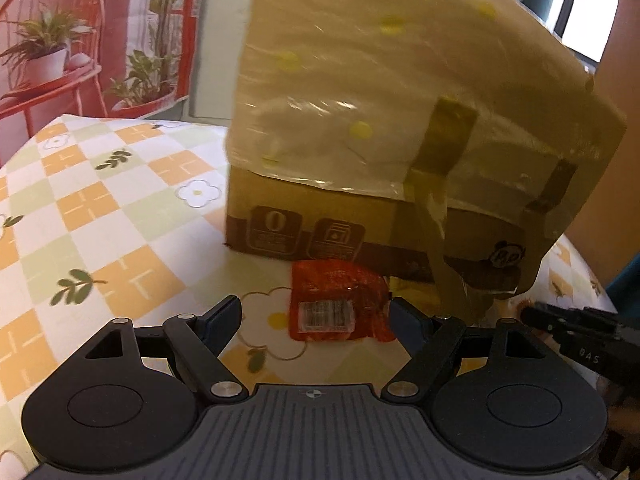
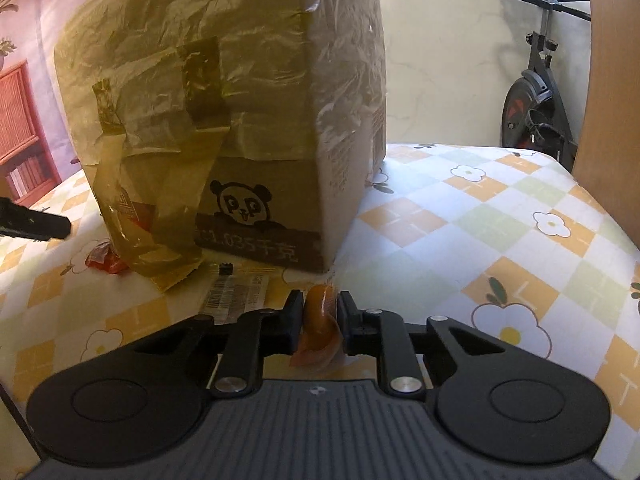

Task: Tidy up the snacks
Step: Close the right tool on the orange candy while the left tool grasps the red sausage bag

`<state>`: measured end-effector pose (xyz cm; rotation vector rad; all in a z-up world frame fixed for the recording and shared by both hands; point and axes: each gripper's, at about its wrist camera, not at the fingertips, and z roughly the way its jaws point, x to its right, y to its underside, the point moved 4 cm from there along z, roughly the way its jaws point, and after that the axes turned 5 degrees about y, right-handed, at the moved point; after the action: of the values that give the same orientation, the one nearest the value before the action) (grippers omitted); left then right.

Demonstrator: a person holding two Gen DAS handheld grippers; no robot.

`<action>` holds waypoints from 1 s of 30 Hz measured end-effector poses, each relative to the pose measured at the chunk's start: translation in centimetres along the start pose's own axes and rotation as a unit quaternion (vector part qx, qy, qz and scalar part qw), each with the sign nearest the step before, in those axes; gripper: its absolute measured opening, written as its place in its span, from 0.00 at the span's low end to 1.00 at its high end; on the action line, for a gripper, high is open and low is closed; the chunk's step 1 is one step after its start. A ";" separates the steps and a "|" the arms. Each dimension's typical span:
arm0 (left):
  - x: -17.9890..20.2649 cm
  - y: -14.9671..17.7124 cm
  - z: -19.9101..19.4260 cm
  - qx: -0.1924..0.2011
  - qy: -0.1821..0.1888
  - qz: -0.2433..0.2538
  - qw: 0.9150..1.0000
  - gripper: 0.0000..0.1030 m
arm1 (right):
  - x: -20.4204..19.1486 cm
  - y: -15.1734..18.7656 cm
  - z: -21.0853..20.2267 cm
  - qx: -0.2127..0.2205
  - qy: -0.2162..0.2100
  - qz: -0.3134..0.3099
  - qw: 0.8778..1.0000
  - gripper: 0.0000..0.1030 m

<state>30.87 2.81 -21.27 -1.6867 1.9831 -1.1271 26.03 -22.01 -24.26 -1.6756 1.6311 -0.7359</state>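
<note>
Left wrist view: you are holding the left gripper (image 1: pixel 316 316) low over the checked tablecloth (image 1: pixel 100 216), jaws spread wide and gripping nothing. A red snack packet (image 1: pixel 336 300) is lying flat on the cloth between the two fingertips, barcode side up, just in front of the cardboard box (image 1: pixel 400 120). Whether the right fingertip is touching the packet's edge is unclear. The box is standing upright, its upper part wrapped in film and brown tape, with a loose tape strip (image 1: pixel 436 232) hanging down its front. The tip of the right gripper (image 1: pixel 568 320) is showing to the right of the box's near corner.

Right wrist view: you are clamping the right gripper (image 2: pixel 320 312) on an orange snack packet (image 2: pixel 320 320), pads pressing both its sides, just in front of the box's (image 2: pixel 260 80) near corner. A flat yellow packet with a barcode (image 2: pixel 236 296) is lying left of it, at the box's foot. Further left, a bit of the red packet (image 2: pixel 102 260) is peeking from behind the hanging tape (image 2: pixel 160 216), with the left gripper's tip (image 2: pixel 36 226) beyond it.
</note>
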 end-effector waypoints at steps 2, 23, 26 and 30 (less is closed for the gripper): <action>0.3 0.0 0.8 -0.002 -0.002 0.003 1.000 0.80 | 0.1 0.0 0.1 0.000 -0.001 0.001 1.000 0.19; 3.2 0.1 4.2 -0.009 -0.035 0.054 0.998 0.69 | 0.4 -0.2 0.4 0.000 -0.016 0.015 1.000 0.19; 3.6 0.2 4.3 -0.015 -0.045 0.075 0.996 0.70 | 0.4 -0.2 0.4 0.000 -0.016 0.015 1.000 0.19; 3.8 0.2 4.2 -0.012 -0.047 0.076 0.996 0.71 | 0.5 -0.2 0.4 0.001 -0.018 0.018 1.000 0.19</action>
<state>32.51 -2.21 -23.21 -1.5402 2.0361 -0.9566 26.47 -22.46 -24.40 -1.6450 1.6318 -0.6853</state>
